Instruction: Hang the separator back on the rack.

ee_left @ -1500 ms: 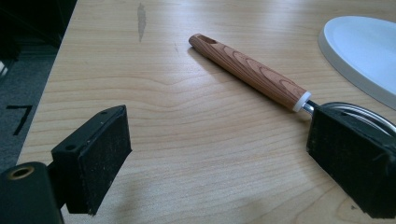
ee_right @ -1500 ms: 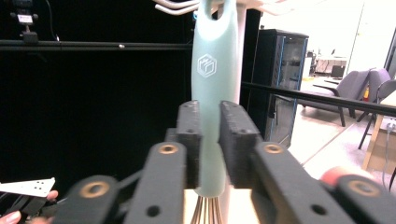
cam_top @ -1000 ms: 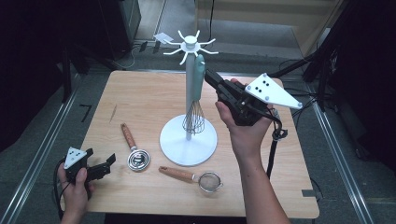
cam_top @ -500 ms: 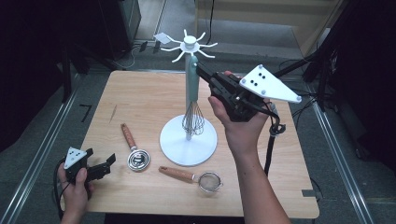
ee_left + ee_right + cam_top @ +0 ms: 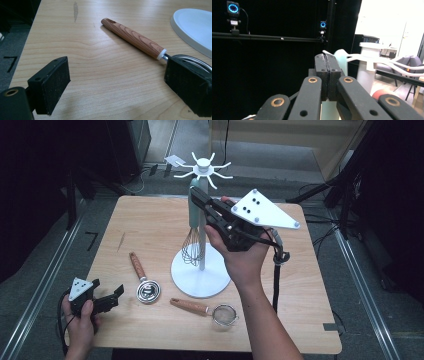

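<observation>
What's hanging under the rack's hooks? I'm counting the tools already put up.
A whisk hangs beside the rack's post. The right gripper covers its handle, so which hook carries it can't be seen.

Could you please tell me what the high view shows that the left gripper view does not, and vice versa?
The high view adds the white stand's hooked top, the teal-handled wire whisk, the wooden-handled mesh strainer and the shut right tongs. The left gripper view adds the slot in the end of the wooden-handled steel scoop. Both share that scoop, the open left tongs, the round white stand base and the light wooden table.
</observation>
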